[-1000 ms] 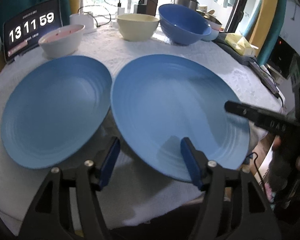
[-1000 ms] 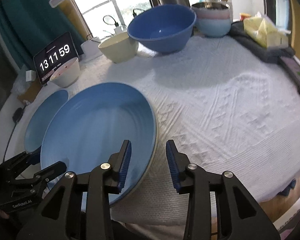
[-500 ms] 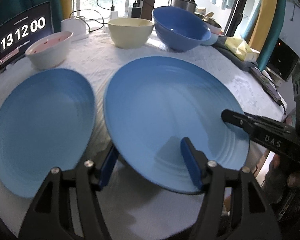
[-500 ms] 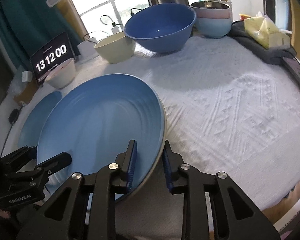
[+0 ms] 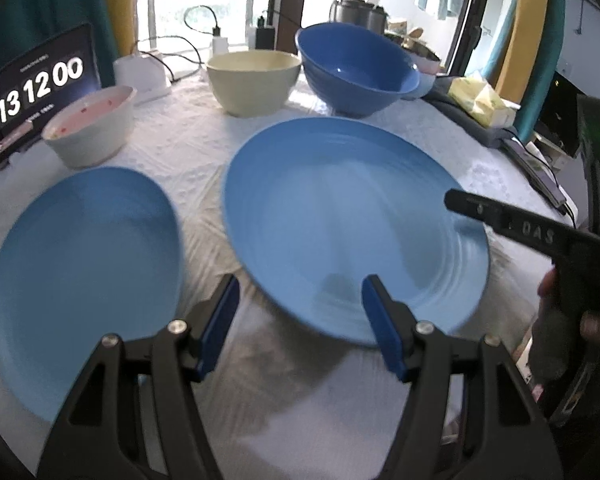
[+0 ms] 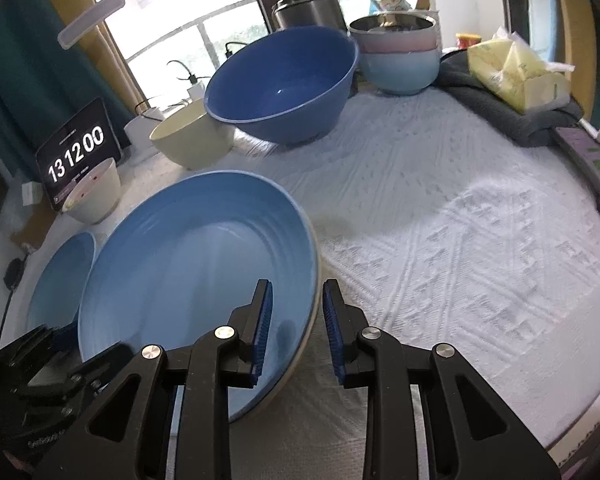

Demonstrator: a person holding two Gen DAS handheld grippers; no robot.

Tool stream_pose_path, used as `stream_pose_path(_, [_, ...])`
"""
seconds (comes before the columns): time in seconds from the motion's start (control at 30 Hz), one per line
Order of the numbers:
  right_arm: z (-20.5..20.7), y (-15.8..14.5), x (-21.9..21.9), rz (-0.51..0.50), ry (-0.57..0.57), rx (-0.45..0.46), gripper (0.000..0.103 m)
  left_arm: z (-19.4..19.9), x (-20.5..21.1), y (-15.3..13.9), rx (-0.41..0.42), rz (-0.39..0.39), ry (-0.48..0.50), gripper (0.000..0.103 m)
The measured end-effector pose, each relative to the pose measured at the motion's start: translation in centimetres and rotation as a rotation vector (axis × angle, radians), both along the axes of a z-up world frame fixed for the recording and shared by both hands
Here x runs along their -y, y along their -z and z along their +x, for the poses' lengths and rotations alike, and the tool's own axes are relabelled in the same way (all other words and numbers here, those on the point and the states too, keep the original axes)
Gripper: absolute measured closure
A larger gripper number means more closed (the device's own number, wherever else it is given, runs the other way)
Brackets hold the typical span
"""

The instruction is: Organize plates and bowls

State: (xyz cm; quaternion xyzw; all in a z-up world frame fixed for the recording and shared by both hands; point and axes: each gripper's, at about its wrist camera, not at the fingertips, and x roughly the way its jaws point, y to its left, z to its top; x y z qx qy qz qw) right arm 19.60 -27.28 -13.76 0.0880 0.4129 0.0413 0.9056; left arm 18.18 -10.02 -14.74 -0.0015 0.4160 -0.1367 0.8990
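Observation:
A large blue plate (image 5: 340,208) (image 6: 188,264) sits tilted on the white tablecloth, its right side raised. My right gripper (image 6: 296,320) has the plate's right rim between its pads; the jaws are opening slightly but still hold the rim. In the left wrist view, its upper finger (image 5: 500,220) reaches over that rim. My left gripper (image 5: 300,320) stands open at the plate's near edge, one pad over the plate and one beside it, holding nothing. A second blue plate (image 5: 80,280) (image 6: 60,280) lies flat to the left.
At the back stand a white-and-pink bowl (image 5: 88,132), a cream bowl (image 5: 252,80), a big dark-blue bowl (image 5: 352,72) and stacked pastel bowls (image 6: 400,56). A clock tablet (image 5: 40,88) stands back left. A tissue pack (image 6: 516,76) lies on dark cloth at right.
The right jaws closed around the large plate's rim. The plate tilted up and drew away from the left plate, so a gap opened between them. The left gripper stayed open.

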Motion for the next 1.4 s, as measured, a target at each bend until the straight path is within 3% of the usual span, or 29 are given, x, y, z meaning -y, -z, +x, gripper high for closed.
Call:
stream_pose_path(0.07, [-0.3,-0.5,0.3,-0.003,0.016,0.014,0.067,-0.9,-0.7,-0.6,0.018,-0.009,-0.01,0.038])
stream_pose_path(0.6, [-1.9,-5.2,-1.9,-0.033,-0.036,0.115,0.065,-3.3,-6.7,-4.0,0.149,-0.045,-0.163,0.037])
stream_pose_path(1.4, [0.8,-6.2,-10.5,-0.051,-0.203,0.119,0.064,-4.0,-18.7,-3.9,0.201,-0.047,-0.464,0.037])
